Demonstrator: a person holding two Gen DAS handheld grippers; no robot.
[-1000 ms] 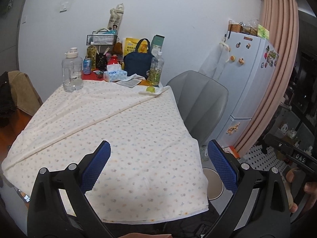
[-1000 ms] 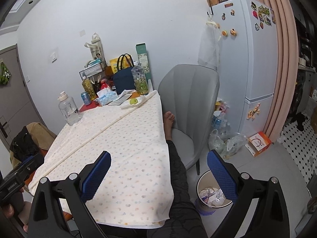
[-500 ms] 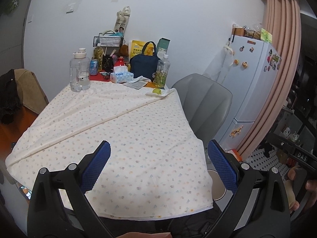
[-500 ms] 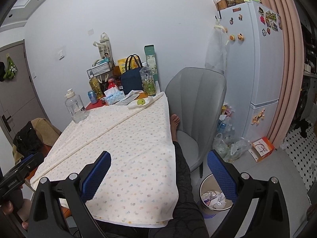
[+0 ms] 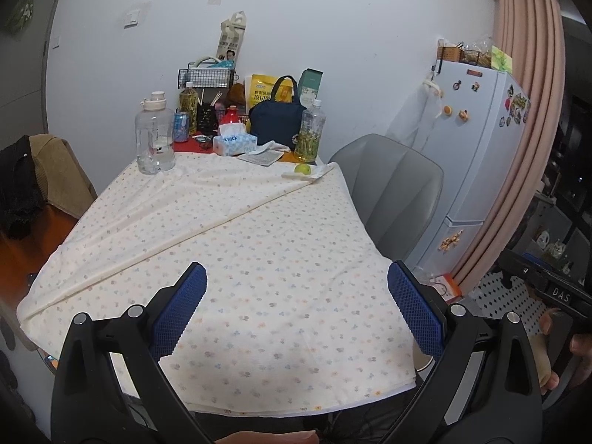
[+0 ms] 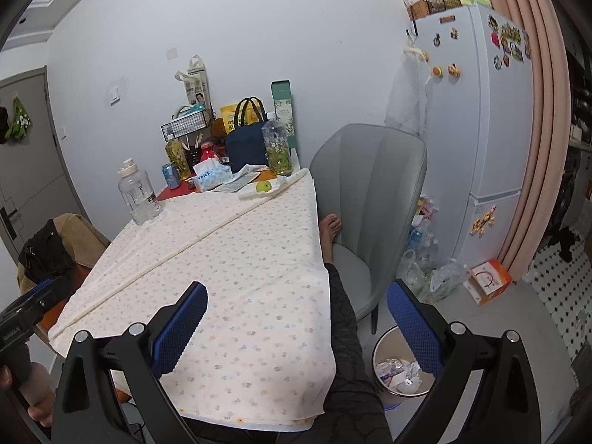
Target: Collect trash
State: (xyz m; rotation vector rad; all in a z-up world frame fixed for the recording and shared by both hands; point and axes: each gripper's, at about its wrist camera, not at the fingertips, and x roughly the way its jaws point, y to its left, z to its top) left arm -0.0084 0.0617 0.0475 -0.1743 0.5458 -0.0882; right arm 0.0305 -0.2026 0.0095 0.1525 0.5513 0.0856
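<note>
A table under a flowered cloth [image 5: 236, 244] fills both views. My left gripper [image 5: 296, 307] is open and empty above its near edge. My right gripper [image 6: 296, 314] is open and empty above the near right corner of the cloth [image 6: 240, 266]. A round trash bin [image 6: 401, 368] with crumpled paper inside stands on the floor right of the table, by my right gripper's right finger. At the far end lie a crumpled white tissue [image 5: 272, 147], a flat paper packet [image 5: 262, 156] and a green fruit [image 5: 302, 169] on white paper. The fruit also shows in the right wrist view [image 6: 263, 186].
The far end holds a clear water jug [image 5: 154, 138], a tissue box [image 5: 234, 144], a can [image 5: 181, 127], bottles, a navy bag [image 5: 276, 120] and a wire basket. A grey chair [image 6: 370, 199] stands right of the table, with a leg resting on it. A fridge [image 6: 477, 129], plastic bags and an orange box [image 6: 488, 281] are at the right.
Both grippers have pulled back and risen a little, so more of the table and room shows. Both stay open and empty.
</note>
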